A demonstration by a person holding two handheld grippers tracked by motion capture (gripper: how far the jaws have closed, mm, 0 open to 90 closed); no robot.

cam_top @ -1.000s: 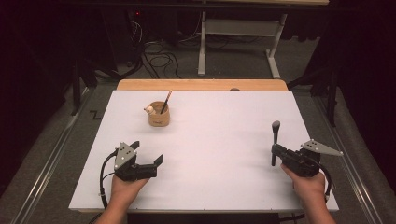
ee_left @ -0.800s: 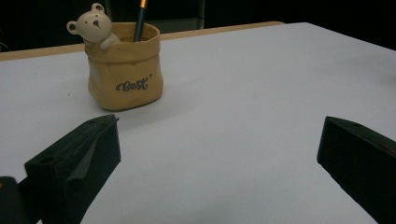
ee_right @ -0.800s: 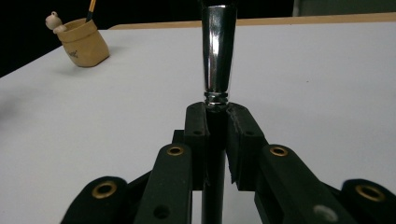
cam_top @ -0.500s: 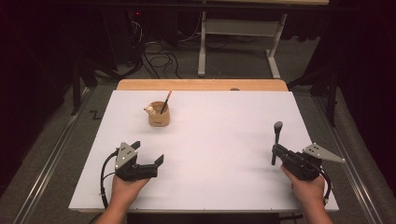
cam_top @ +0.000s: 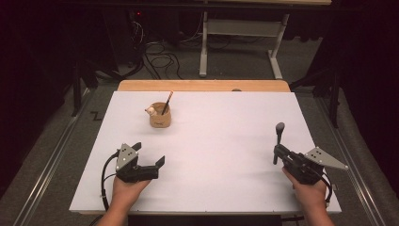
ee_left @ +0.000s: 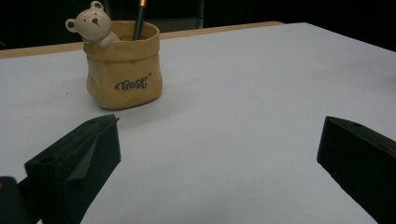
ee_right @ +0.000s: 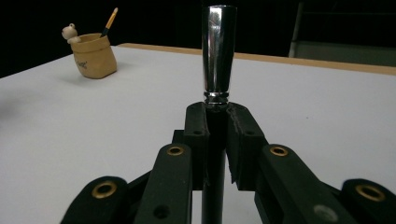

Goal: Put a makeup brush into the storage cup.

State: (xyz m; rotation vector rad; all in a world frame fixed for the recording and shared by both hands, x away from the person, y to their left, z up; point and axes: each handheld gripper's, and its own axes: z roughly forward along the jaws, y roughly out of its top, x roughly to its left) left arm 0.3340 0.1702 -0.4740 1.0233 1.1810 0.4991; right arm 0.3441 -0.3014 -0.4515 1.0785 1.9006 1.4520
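A tan pot (cam_top: 160,117) with a small bear on its rim and a pencil (cam_top: 166,102) in it stands at the far left of the white board (cam_top: 216,141). My left gripper (cam_top: 149,153) rests open on the board, nearer than the pot. In the left gripper view the pot (ee_left: 123,70) stands ahead, and the left gripper (ee_left: 219,140) has nothing between its jaws. My right gripper (cam_top: 276,153) is shut on a dark tool with a silver end (cam_top: 279,129), held upright at the right. The right gripper view shows my right gripper (ee_right: 218,116) clamped on the tool (ee_right: 218,51).
A wooden tabletop (cam_top: 202,85) shows beyond the board's far edge. Behind it on the dark floor are cables (cam_top: 160,56) and a grey table frame (cam_top: 240,52). The pot (ee_right: 95,56) is far to the left of the right gripper.
The right hand has shifted slightly, and its grey plate sits a little lower. The tool stays upright in its grip. The left gripper has not moved.
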